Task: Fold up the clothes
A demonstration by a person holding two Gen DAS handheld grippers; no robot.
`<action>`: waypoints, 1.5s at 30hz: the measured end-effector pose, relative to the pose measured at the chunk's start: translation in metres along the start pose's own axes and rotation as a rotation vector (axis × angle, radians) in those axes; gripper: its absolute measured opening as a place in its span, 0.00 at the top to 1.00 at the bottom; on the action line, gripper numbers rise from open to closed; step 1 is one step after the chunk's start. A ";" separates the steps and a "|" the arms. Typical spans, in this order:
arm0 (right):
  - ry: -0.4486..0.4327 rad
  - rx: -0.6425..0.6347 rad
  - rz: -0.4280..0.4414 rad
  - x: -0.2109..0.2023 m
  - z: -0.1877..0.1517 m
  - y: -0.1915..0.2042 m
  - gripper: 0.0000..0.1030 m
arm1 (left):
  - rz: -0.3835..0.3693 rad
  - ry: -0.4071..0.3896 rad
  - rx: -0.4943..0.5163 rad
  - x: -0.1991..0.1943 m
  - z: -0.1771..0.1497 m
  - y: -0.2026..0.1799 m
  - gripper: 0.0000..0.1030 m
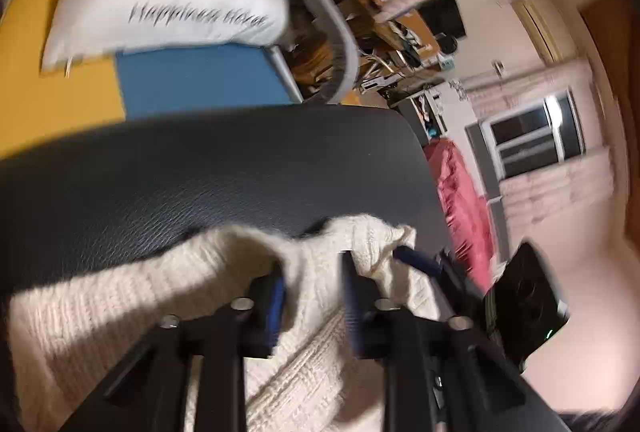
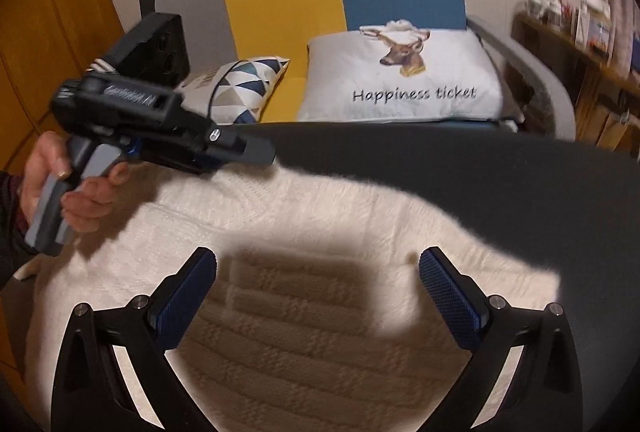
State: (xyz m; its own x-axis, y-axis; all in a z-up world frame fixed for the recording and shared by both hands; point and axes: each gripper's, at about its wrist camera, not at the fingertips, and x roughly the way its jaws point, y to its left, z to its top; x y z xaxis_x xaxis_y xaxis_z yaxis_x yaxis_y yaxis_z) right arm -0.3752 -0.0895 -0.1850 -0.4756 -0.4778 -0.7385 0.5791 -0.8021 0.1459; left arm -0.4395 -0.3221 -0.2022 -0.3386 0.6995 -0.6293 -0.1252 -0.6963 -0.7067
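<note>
The cream sweater (image 2: pixel 304 272) lies on the dark surface (image 2: pixel 520 184). The left gripper (image 1: pixel 314 296) pinches a raised fold at its far left edge. The right gripper (image 2: pixel 318 296) hovers spread above the knit body, which lies straight ahead beneath it.

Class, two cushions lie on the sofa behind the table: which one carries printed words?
The white cushion on the blue section, printed with a deer head and "Happiness ticket". The smaller cushion beside it shows mainly a triangle pattern.
</note>
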 end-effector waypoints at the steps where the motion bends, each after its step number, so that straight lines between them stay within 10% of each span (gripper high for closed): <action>1: 0.007 -0.011 -0.025 0.003 0.002 -0.001 0.00 | 0.027 -0.027 0.018 -0.001 0.000 -0.001 0.92; 12: 0.077 0.014 -0.122 0.034 -0.001 -0.018 0.00 | 0.177 -0.186 -0.009 -0.003 -0.008 0.020 0.96; 23: 0.060 0.038 -0.125 0.023 0.010 -0.012 0.00 | 0.259 -0.387 -0.075 -0.098 -0.059 0.023 0.76; 32: 0.105 -0.047 0.187 0.059 0.025 0.067 0.00 | 0.398 -0.426 -0.152 -0.127 -0.115 0.070 0.76; 45: 0.124 -0.083 0.010 0.083 0.022 0.090 0.00 | 0.450 -0.550 -0.090 -0.158 -0.141 0.050 0.76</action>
State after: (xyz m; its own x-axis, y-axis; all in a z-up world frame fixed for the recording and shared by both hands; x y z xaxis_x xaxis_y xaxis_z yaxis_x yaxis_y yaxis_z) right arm -0.3773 -0.2092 -0.2192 -0.3871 -0.4336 -0.8137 0.6383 -0.7628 0.1028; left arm -0.2611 -0.4448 -0.1840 -0.7631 0.1490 -0.6288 0.2066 -0.8657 -0.4559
